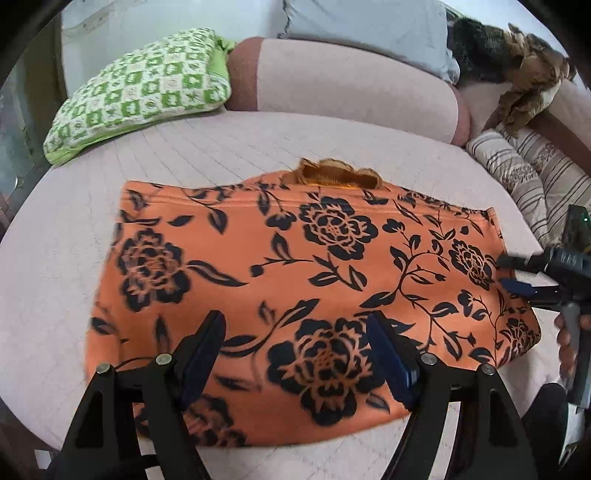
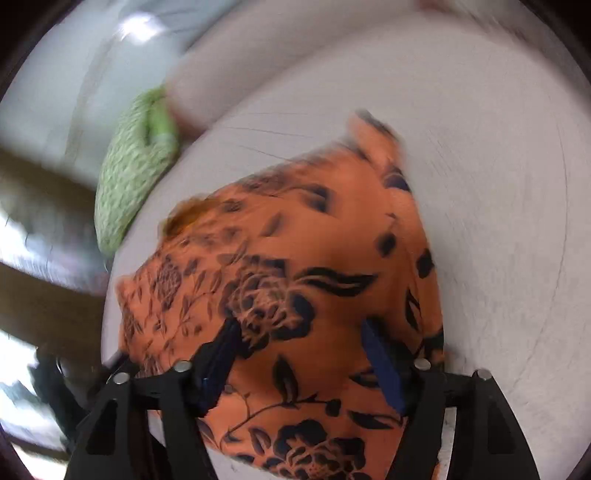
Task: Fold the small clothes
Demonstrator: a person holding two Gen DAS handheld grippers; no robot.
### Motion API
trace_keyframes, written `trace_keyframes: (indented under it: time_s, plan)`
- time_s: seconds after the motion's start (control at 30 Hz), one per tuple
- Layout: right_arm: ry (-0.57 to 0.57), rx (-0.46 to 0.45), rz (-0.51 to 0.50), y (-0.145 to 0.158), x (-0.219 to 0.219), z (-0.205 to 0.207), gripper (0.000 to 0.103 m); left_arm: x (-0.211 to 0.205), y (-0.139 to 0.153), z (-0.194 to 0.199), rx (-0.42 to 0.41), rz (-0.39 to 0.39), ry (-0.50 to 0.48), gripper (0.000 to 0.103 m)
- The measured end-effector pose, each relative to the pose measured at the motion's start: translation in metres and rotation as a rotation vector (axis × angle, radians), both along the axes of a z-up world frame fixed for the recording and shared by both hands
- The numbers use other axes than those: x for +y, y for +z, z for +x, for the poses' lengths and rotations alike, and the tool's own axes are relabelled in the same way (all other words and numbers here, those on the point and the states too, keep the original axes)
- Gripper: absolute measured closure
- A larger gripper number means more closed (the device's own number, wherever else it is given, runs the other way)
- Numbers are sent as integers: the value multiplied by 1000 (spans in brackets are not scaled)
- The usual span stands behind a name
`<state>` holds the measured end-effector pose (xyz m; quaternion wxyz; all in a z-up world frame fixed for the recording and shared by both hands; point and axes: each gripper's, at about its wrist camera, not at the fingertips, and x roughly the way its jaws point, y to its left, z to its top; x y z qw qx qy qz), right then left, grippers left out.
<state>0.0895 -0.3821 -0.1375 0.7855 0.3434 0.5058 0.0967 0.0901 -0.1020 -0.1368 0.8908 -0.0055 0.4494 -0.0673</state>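
Note:
An orange garment with a black flower print [image 1: 295,266] lies folded flat on the pale quilted bed [image 1: 221,147]. A bit of orange lining sticks out at its far edge. My left gripper [image 1: 295,325] is open above the garment's near part, with nothing between its fingers. My right gripper shows at the right edge of the left wrist view [image 1: 513,273], open at the garment's right edge. In the blurred right wrist view the right gripper [image 2: 301,332] is open over the garment [image 2: 314,258], which bulges up beneath it.
A green checked pillow [image 1: 140,88] lies at the far left of the bed and also shows in the right wrist view [image 2: 129,177]. A pink bolster [image 1: 351,85], a grey pillow [image 1: 369,26], striped cushions [image 1: 528,173] and a dark furry heap [image 1: 517,62] line the back and right.

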Motion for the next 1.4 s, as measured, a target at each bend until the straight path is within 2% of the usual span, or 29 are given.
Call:
trace_keyframes:
  time_s: [0.1,0.17,0.2,0.3,0.33,0.4,0.43,0.47,0.5,0.53,0.57,0.67,0.7,0.77,0.83,0.9,0.97,1.03,1.17,1.2,1.27,1.3,1.33,1.37,1.4]
  plan:
    - [39,-95,-61,36,11,-9,33,35,11,-18,-22,-72,76,24]
    - [76,-128,-100,48,22,-14,30,68,9,-32,-18,-134,171,24]
    - [91,-125,-106,46,25,-15,25,86,6,-39,-16,-168,225,24]
    - [96,-28,-135,11,30,-12,24,133,-10,-54,13,-245,367,25]
    - [99,-30,-115,1,28,-14,24,143,-16,-56,33,-269,393,25]
    - [78,-64,-91,2,20,-21,24,158,-29,-57,80,-324,424,27]
    - [74,-62,-86,2,19,-21,24,159,-35,-55,99,-340,413,44]
    - [79,-57,-87,2,19,-20,24,157,-39,-53,118,-327,404,72]
    - [87,-50,-91,2,19,-19,24,154,-41,-51,125,-289,394,83]
    - [94,-44,-96,1,21,-17,24,151,-39,-52,124,-309,369,89]
    - [99,-42,-99,1,21,-17,24,149,-34,-54,112,-308,365,90]
    - [108,-42,-105,1,28,-14,24,141,-14,-65,26,-253,342,90]
    - [109,-43,-107,0,30,-12,24,142,-22,-64,51,-236,347,90]
    - [116,-42,-111,-3,34,-10,24,148,-53,-55,154,-229,351,87]
    - [118,-37,-109,-2,33,-9,24,146,-39,-53,132,-211,330,83]
    - [119,-38,-98,-1,30,-9,23,145,-13,-52,59,-206,312,68]
    - [123,-42,-87,-2,27,-10,23,147,11,-43,-31,-189,286,45]
    - [122,-44,-80,-2,27,-10,23,154,20,-18,-49,-177,276,42]
    - [133,-40,-80,-1,27,-9,23,159,0,62,53,-152,215,44]
    - [139,-40,-81,-1,27,-9,23,160,-7,79,82,-169,195,47]
    - [147,-39,-76,-2,26,-9,22,158,-19,114,150,-141,200,71]
    - [149,-39,-69,-2,24,-8,22,156,-19,122,148,-135,193,73]
    - [150,-38,-64,-2,24,-8,22,154,-18,131,141,-111,194,89]
    - [152,-37,-59,-3,23,-8,22,155,-21,135,151,-94,213,98]
    - [154,-36,-56,-3,22,-8,22,158,-26,142,171,-106,236,98]
